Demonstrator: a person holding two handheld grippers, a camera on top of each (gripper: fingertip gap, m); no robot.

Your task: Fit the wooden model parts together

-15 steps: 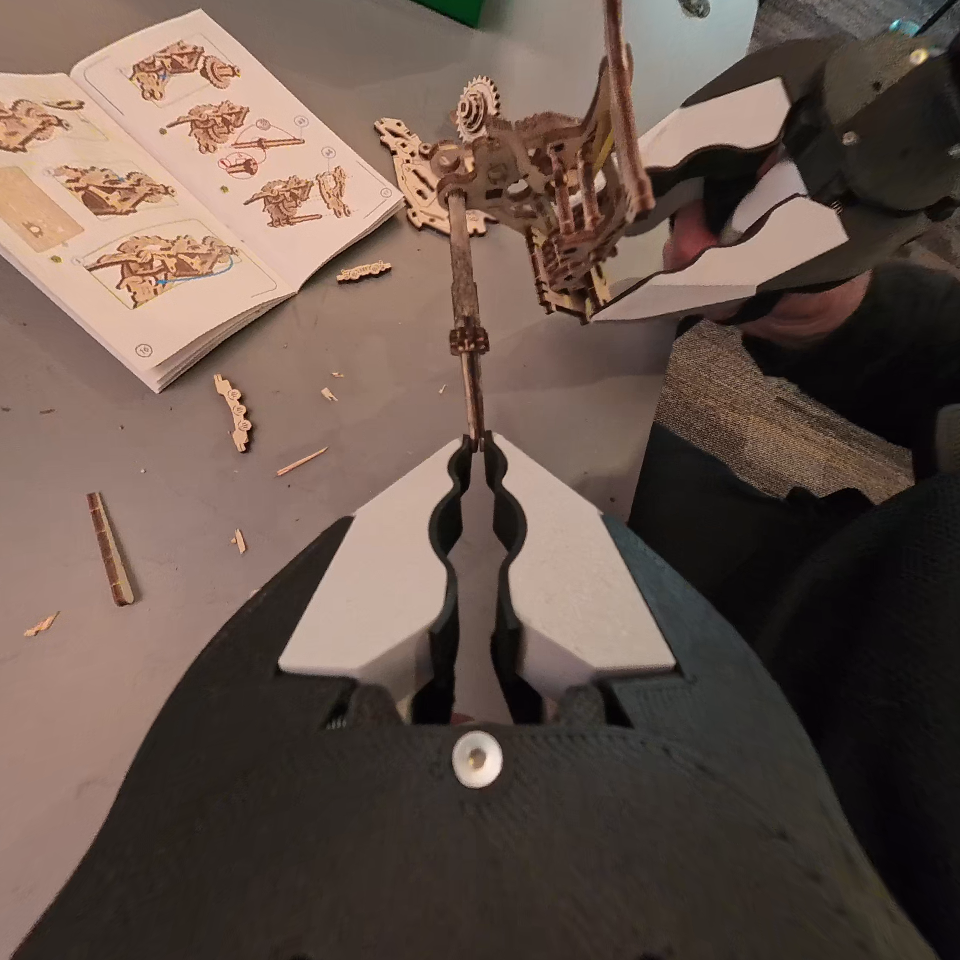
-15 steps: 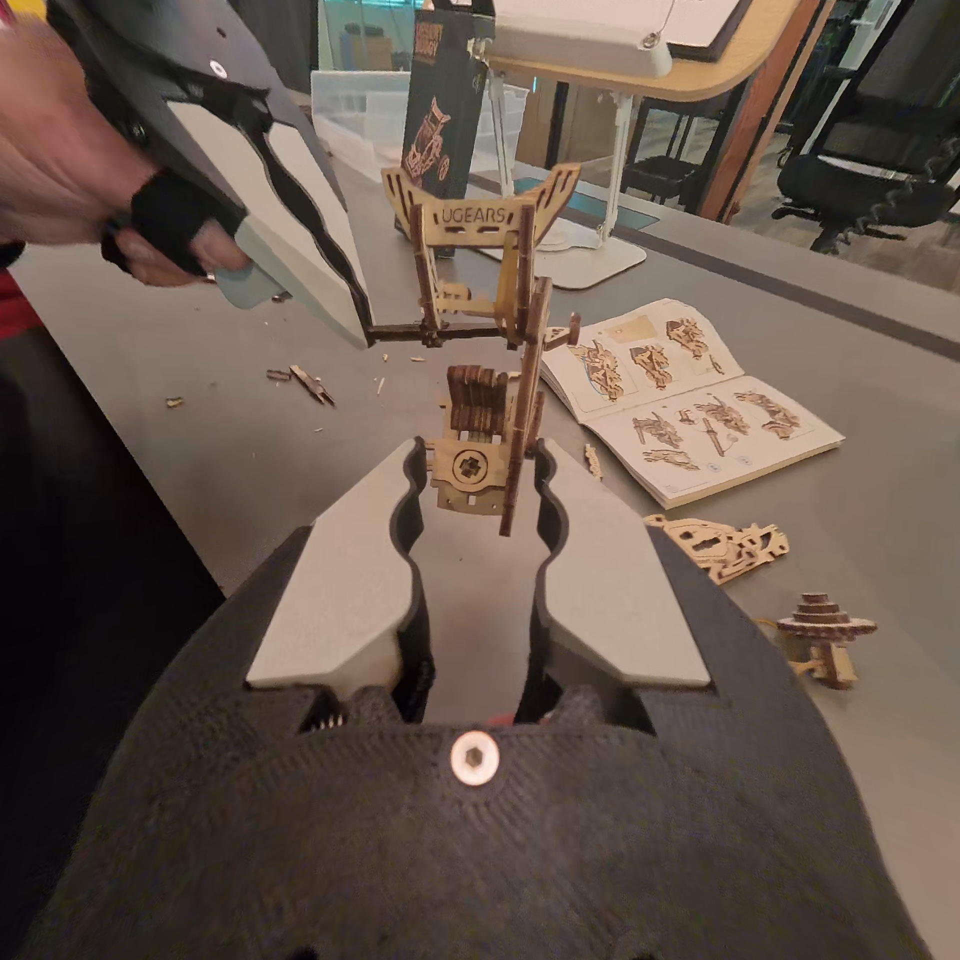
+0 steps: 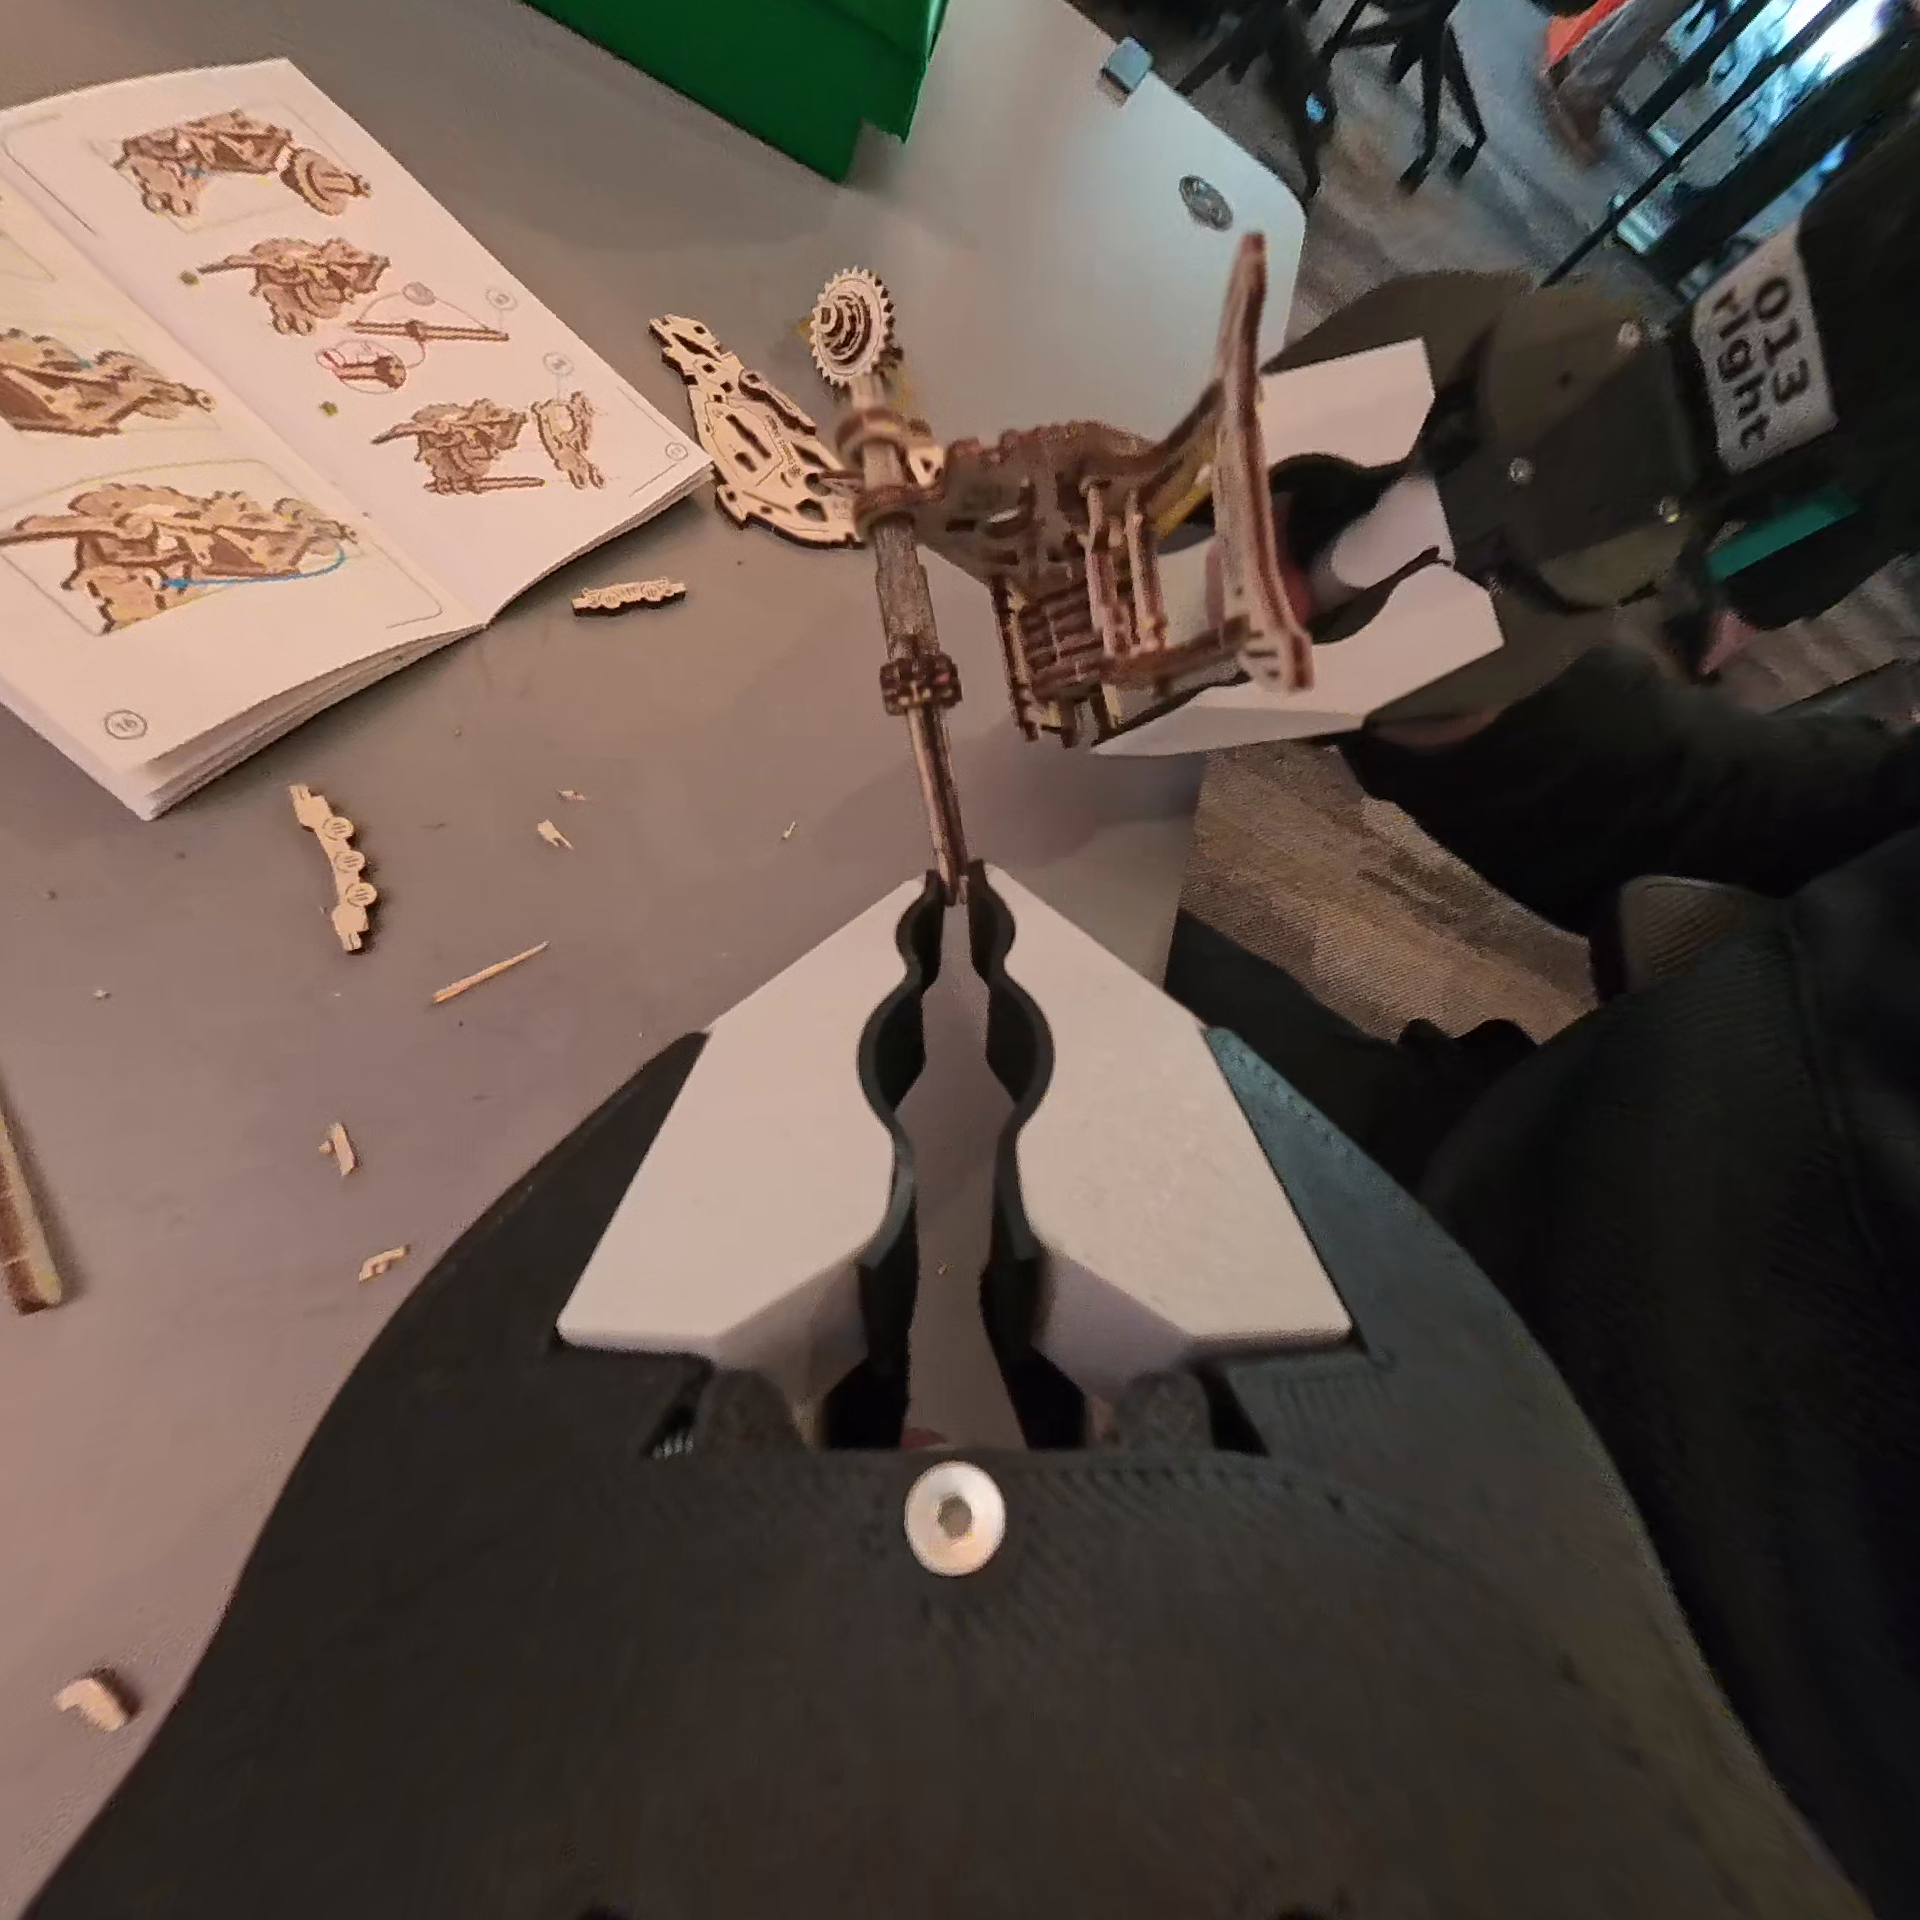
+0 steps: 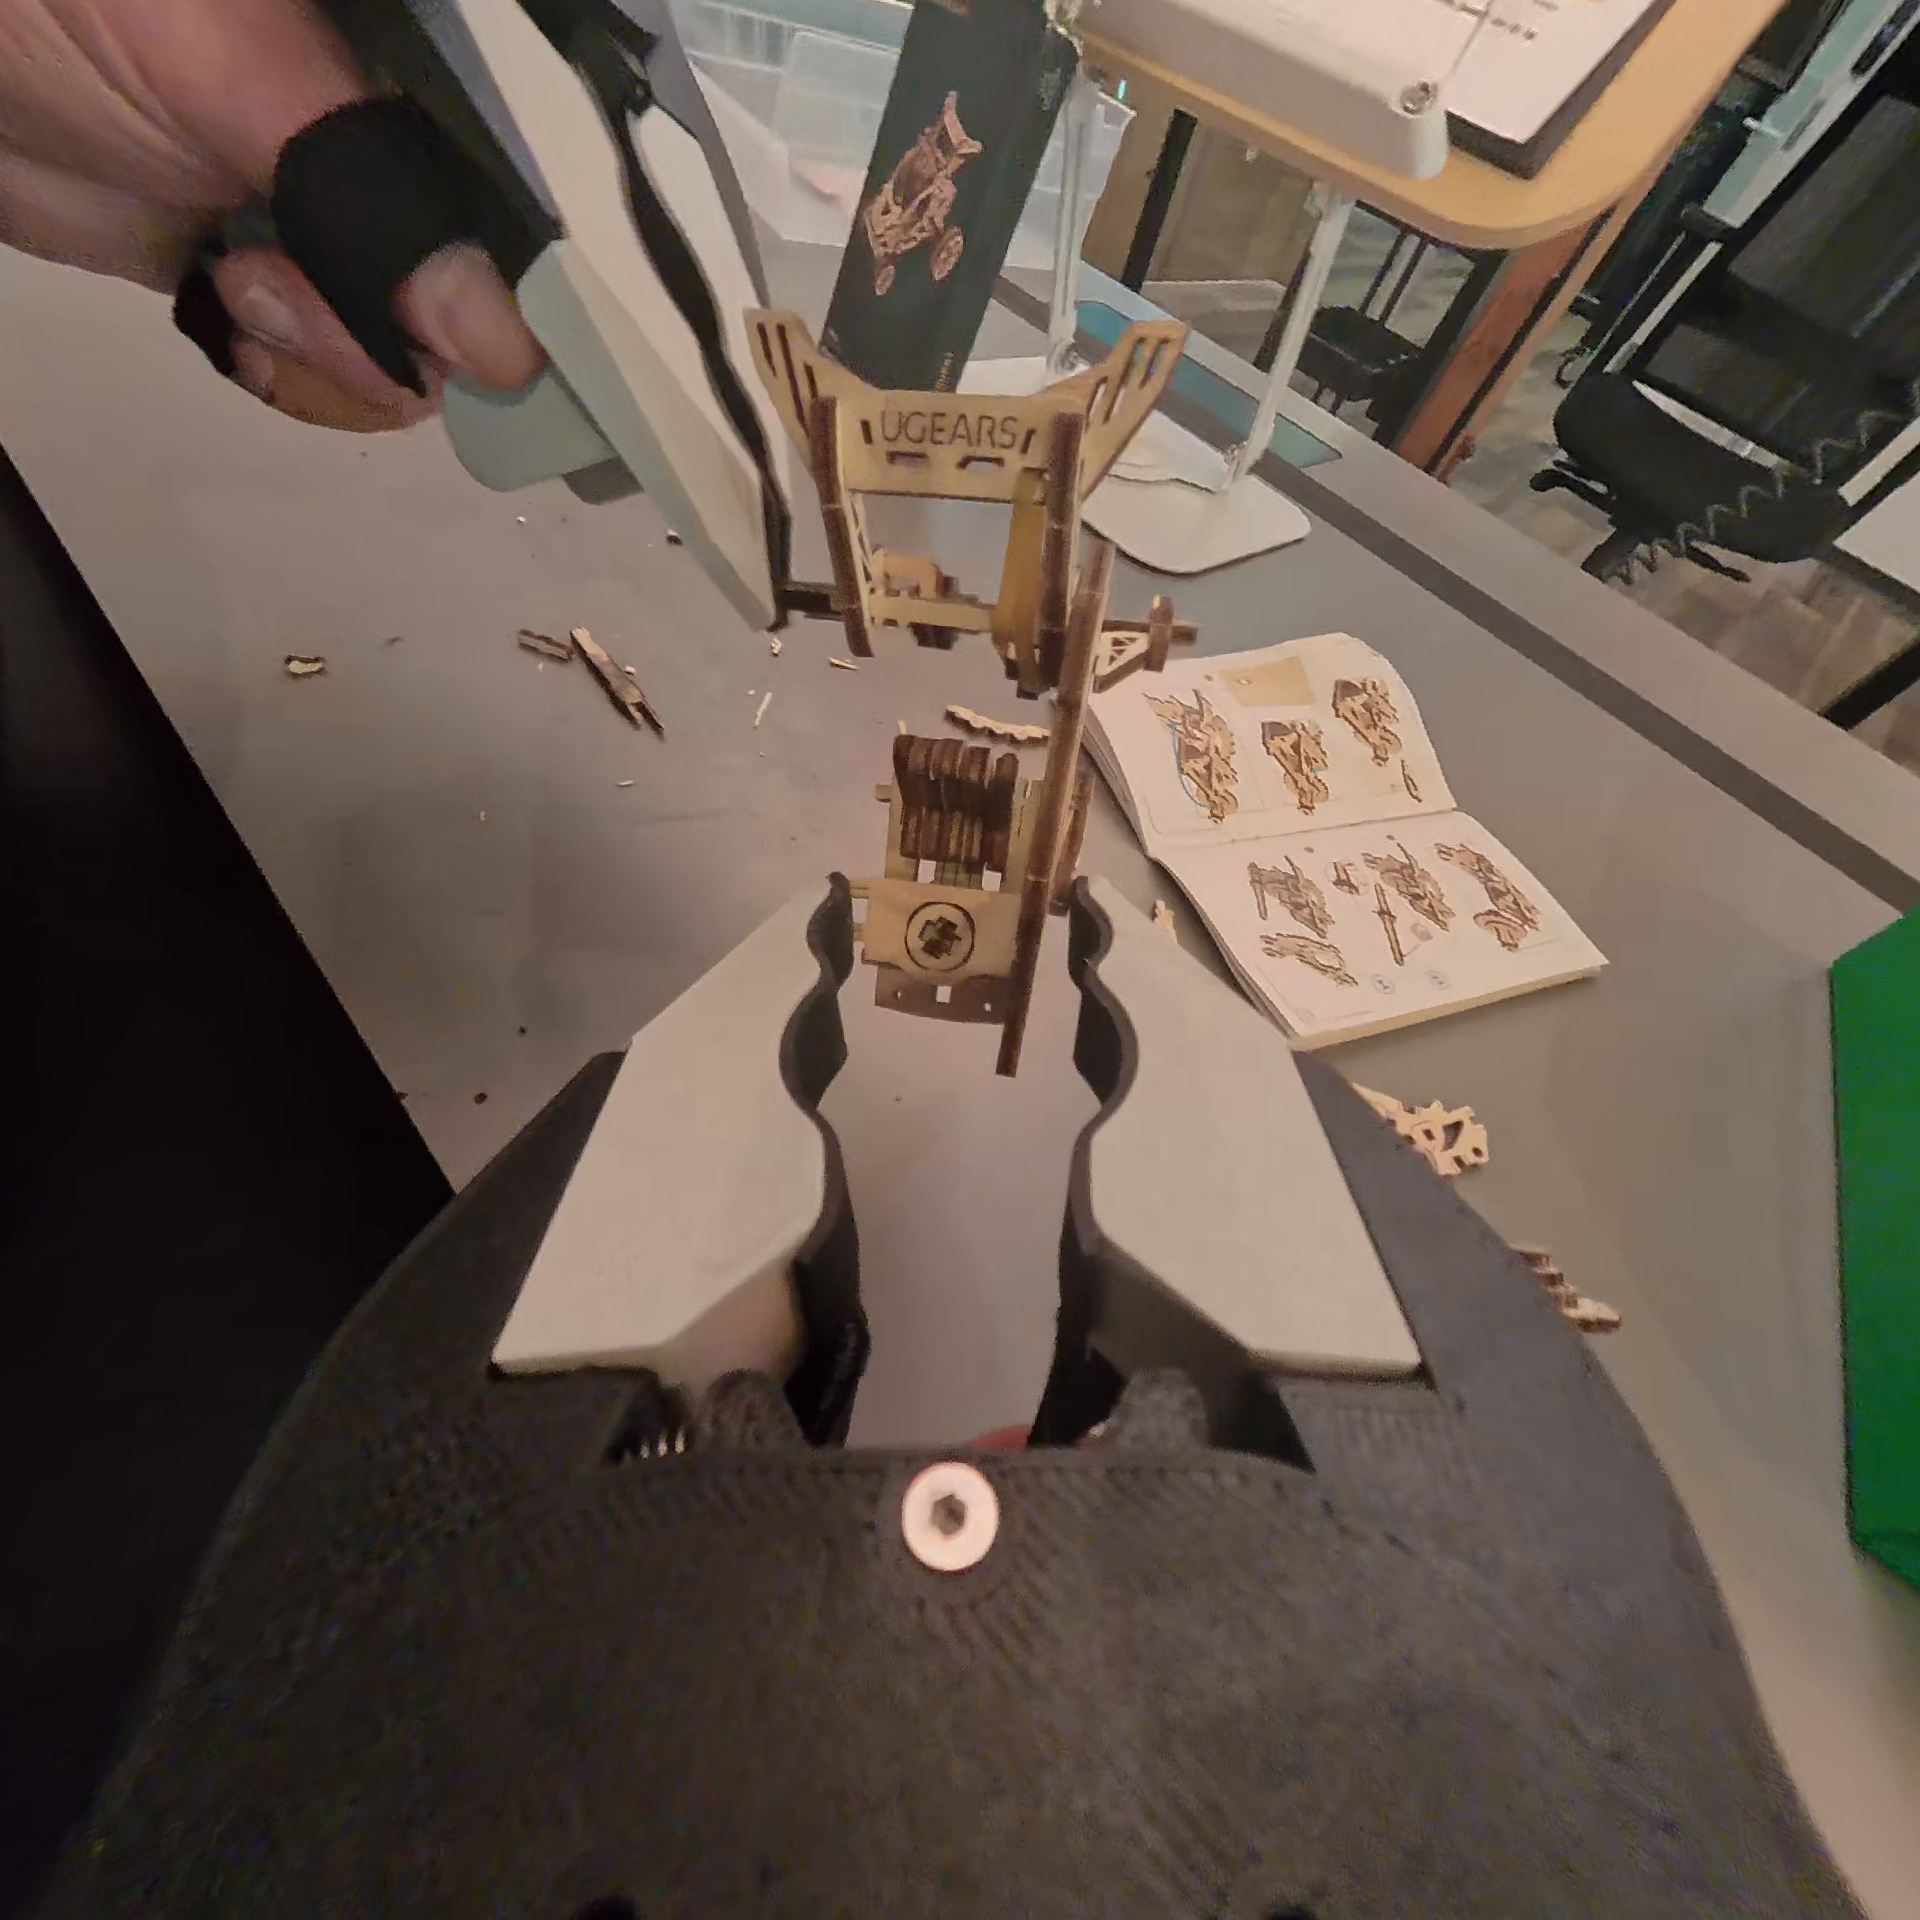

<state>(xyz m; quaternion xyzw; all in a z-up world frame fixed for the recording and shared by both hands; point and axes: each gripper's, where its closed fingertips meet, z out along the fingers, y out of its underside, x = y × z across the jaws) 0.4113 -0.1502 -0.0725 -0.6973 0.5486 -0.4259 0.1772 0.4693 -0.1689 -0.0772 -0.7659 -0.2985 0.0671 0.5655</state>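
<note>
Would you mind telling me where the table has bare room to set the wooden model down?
The clearest bare patch of the grey table lies in front of the left gripper, between the open booklet and the table's near edge. Left of it, small wooden offcuts litter the surface. Beyond, it is crowded: a flat wooden part and a green box.

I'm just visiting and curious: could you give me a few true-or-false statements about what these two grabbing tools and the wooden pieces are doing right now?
1. The left gripper pinches the end of a thin wooden axle. True.
2. The wooden model rests on the table. False: it is held in the air between the fingers of the right gripper.
3. The instruction booklet lies closed. False: it lies open on the grey table.
4. Small wooden scraps lie on the table. True.
5. The axle reaches the model. True.
</note>
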